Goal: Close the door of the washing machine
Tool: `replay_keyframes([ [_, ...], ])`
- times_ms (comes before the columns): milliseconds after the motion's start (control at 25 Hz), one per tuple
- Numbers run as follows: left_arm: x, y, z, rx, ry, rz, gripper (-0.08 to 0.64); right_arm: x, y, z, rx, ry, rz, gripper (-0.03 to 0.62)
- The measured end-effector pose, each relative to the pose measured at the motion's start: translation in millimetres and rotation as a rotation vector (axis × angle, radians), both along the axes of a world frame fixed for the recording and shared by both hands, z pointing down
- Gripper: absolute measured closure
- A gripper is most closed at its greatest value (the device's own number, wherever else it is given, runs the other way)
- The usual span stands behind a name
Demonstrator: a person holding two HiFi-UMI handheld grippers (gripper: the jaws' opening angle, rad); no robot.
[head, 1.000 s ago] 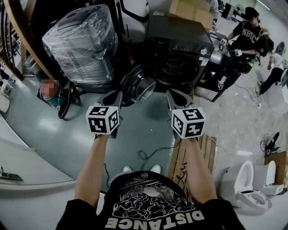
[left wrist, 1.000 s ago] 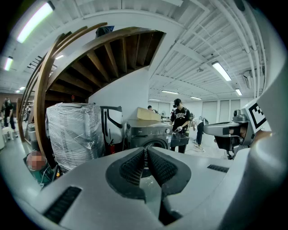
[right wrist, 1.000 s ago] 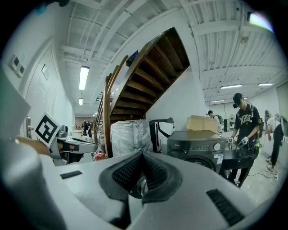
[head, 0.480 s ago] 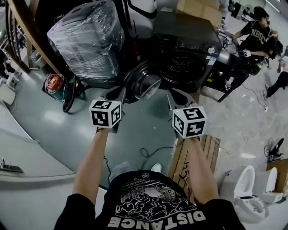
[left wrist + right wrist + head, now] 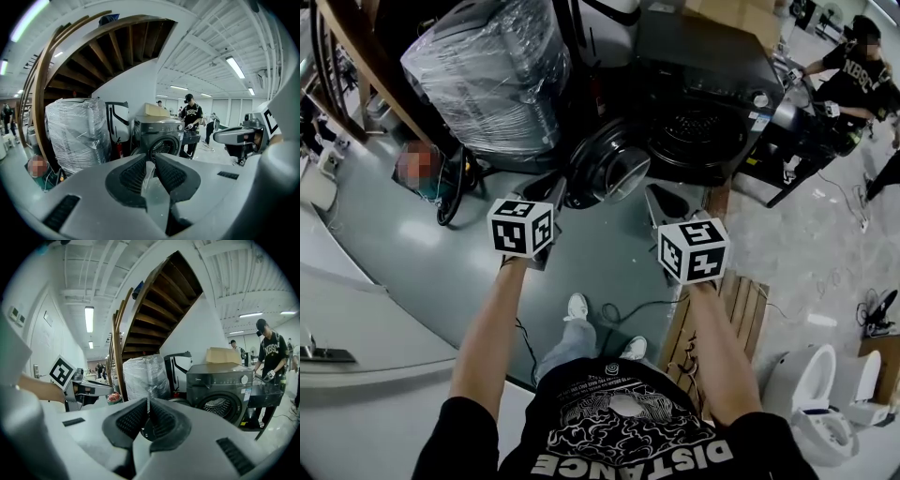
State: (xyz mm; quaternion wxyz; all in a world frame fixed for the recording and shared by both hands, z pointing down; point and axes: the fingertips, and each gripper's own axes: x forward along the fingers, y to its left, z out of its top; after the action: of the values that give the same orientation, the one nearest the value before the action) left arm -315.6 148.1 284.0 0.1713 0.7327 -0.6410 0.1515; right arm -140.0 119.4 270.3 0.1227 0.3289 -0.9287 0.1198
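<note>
The dark grey washing machine (image 5: 712,84) stands ahead, its drum opening (image 5: 698,131) uncovered. Its round glass door (image 5: 612,169) hangs swung out to the left. My left gripper (image 5: 551,190) is just short of the door's lower left edge, apart from it. Its jaws have just been opening, and a narrow gap with nothing in it shows between the pads (image 5: 136,174). My right gripper (image 5: 661,199) hovers below the drum opening, shut and empty. In the right gripper view the machine (image 5: 220,380) is ahead on the right, beyond the right gripper (image 5: 148,401).
A bulky plastic-wrapped load (image 5: 487,75) stands left of the door. A wooden pallet (image 5: 712,328) lies on the floor by my right side, and a cable (image 5: 619,309) near my feet. A person (image 5: 853,70) works at a table at the right. Toilets (image 5: 825,403) sit lower right.
I have stepped forward, so the machine and its door are nearer and larger. Both grippers have advanced toward the door and sunk a little.
</note>
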Motion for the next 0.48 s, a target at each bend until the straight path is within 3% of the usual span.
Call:
replay_keyframes([
  [480,-73,-75,51,-0.113,0.024,0.117,0.433,-119,-32,67,-0.12,0.052,-0.006,0.568],
])
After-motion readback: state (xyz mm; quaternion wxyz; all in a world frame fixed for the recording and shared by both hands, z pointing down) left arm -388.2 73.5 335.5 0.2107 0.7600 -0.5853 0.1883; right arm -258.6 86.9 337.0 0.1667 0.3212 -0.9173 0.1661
